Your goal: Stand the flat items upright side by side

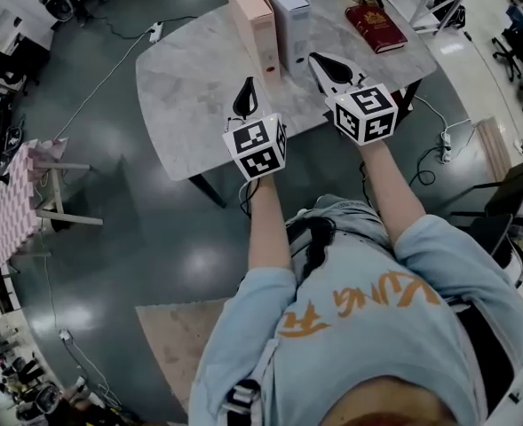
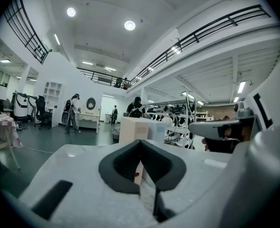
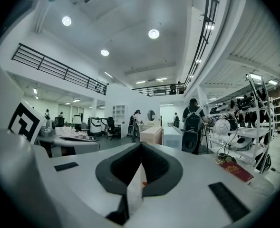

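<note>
On the marble table (image 1: 186, 96), a pink folder (image 1: 252, 20) and a white folder (image 1: 286, 7) are stood upright, seemingly touching; a red book (image 1: 376, 27) is seen lying flat nearby. The left gripper (image 1: 247, 89) and right gripper (image 1: 321, 63) are held above the table, jaws closed together on nothing.

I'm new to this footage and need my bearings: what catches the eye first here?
A pink box and a white box stand upright side by side at the far edge of the table. A red book lies flat to their right. Nearer the person, the left gripper and right gripper, both shut and empty, point toward the boxes.
</note>
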`<state>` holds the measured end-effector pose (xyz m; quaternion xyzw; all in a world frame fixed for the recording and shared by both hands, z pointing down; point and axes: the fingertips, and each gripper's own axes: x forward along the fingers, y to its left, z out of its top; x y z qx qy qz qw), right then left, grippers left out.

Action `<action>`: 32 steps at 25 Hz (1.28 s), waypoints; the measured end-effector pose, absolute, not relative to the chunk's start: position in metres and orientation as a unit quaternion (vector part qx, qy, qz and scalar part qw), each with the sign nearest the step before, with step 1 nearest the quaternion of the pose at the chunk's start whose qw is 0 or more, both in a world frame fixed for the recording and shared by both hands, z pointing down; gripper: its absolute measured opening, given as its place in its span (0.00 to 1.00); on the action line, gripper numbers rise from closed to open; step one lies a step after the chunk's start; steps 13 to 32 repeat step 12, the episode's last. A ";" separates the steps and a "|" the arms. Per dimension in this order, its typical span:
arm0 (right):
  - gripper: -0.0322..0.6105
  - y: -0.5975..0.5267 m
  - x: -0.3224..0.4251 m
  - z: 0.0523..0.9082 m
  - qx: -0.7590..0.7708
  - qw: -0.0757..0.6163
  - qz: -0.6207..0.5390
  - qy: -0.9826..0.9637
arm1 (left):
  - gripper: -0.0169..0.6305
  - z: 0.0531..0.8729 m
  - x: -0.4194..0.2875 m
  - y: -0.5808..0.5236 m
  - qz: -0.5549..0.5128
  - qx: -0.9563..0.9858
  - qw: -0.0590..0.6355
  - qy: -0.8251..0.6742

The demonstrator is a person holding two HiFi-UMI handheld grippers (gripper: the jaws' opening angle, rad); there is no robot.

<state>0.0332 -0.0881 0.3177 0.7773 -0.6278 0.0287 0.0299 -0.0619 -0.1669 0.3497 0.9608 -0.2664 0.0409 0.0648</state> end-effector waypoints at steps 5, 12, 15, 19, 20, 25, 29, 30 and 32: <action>0.05 -0.087 0.038 0.321 0.778 0.034 0.026 -0.626 | 0.04 0.355 -0.058 -0.167 0.045 0.961 0.063 -0.265; 0.05 -0.087 0.046 0.319 0.778 0.034 0.022 -0.627 | 0.04 0.355 -0.048 -0.167 0.048 0.963 0.061 -0.260; 0.05 -0.087 0.046 0.319 0.778 0.034 0.022 -0.627 | 0.04 0.355 -0.048 -0.167 0.048 0.963 0.061 -0.260; 0.05 -0.087 0.046 0.319 0.778 0.034 0.022 -0.627 | 0.04 0.355 -0.048 -0.167 0.048 0.963 0.061 -0.260; 0.05 -0.087 0.046 0.319 0.778 0.034 0.022 -0.627 | 0.04 0.355 -0.048 -0.167 0.048 0.963 0.061 -0.260; 0.05 -0.087 0.046 0.319 0.778 0.034 0.022 -0.627 | 0.04 0.355 -0.048 -0.167 0.048 0.963 0.061 -0.260; 0.05 -0.087 0.046 0.319 0.778 0.034 0.022 -0.627 | 0.04 0.355 -0.048 -0.167 0.048 0.963 0.061 -0.260; 0.05 -0.087 0.046 0.319 0.778 0.034 0.022 -0.627 | 0.04 0.355 -0.048 -0.167 0.048 0.963 0.061 -0.260; 0.05 -0.087 0.046 0.319 0.778 0.034 0.022 -0.627 | 0.04 0.355 -0.048 -0.167 0.048 0.963 0.061 -0.260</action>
